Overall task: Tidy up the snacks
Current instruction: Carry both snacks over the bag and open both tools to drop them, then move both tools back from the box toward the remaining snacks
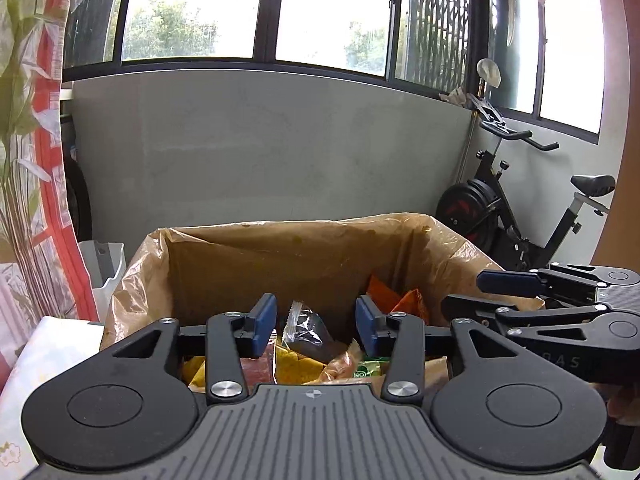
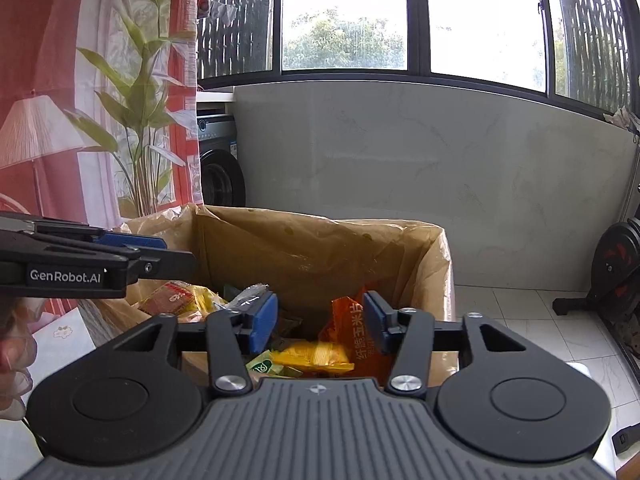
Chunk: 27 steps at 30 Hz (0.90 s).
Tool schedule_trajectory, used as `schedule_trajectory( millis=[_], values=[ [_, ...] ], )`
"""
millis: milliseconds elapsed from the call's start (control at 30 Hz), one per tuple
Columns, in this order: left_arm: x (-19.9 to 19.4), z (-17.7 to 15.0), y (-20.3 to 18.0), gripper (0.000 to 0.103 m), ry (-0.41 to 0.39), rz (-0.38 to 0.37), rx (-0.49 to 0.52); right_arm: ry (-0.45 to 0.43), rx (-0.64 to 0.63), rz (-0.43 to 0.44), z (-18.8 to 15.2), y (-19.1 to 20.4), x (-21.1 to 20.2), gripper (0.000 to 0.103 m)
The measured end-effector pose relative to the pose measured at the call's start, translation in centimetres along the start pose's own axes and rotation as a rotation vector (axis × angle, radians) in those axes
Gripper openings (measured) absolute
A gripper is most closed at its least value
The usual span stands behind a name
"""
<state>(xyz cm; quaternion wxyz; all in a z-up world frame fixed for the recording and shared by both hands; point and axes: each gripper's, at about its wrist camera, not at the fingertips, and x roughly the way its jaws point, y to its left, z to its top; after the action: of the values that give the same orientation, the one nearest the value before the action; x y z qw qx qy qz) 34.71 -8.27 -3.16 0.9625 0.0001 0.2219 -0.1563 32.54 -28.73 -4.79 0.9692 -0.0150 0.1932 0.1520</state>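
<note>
Black exercise bike [image 1: 516, 208] by grey wall [image 1: 260, 148]; washing machine [image 2: 218, 160] behind leaf-print red curtain [image 2: 100, 80].

Daylight is pouring through the windows [image 1: 328, 12], blowing the panes out to white glare, while the lined box's [image 2: 320, 248] interior is sitting in shadow. Fisheye distortion is bending the frame edges; focus is holding sharp.

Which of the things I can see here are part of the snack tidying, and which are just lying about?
Part of the job: lined cardboard box; orange corn-chip packet; yellow packet; clear-wrapped snack; left gripper; right gripper.

Just lying about: exercise bike; washing machine; curtain.
</note>
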Motion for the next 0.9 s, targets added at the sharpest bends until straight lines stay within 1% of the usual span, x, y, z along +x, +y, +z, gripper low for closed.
schedule_trajectory(
  millis=[133,200,267,367,467,600,700,767,833,900],
  values=[
    [-1.2,-0.3,1.7,0.047,0.028,-0.019,-0.012,-0.009,0.033,0.019,-0.4,-0.8,-1.8,0.055],
    [-2.4,-0.4,2.3,0.054,0.035,-0.039,-0.011,-0.022,0.043,0.032,-0.7,-1.0,-2.9,0.055],
    [-3.6,-0.7,3.0,0.057,0.044,-0.047,-0.005,-0.024,0.046,0.04,-1.1,-1.0,-3.8,0.055],
    [-5.7,-1.5,4.0,0.058,0.05,-0.045,-0.002,-0.036,0.036,0.06,-1.8,-0.6,-5.3,0.055],
    [-7.8,-2.5,5.1,0.059,0.061,-0.052,-0.036,-0.038,0.029,0.088,-2.6,0.2,-6.8,0.056],
    [-9.8,-4.4,6.1,0.059,0.07,-0.039,-0.062,-0.033,0.008,0.119,-4.4,1.7,-8.6,0.056],
    [-10.7,-6.1,6.2,0.059,0.078,-0.039,-0.078,-0.002,0.008,0.146,-6.3,2.9,-9.4,0.056],
    [-11.1,-7.4,6.2,0.059,0.088,-0.038,-0.086,0.033,0.004,0.162,-8.1,3.8,-9.6,0.06],
    [-11.3,-8.8,6.1,0.059,0.105,-0.039,-0.095,0.076,-0.004,0.172,-9.9,4.5,-9.7,0.063],
    [-11.3,-10.0,6.0,0.059,0.122,-0.042,-0.106,0.134,-0.008,0.18,-11.9,5.2,-9.7,0.063]
  ],
)
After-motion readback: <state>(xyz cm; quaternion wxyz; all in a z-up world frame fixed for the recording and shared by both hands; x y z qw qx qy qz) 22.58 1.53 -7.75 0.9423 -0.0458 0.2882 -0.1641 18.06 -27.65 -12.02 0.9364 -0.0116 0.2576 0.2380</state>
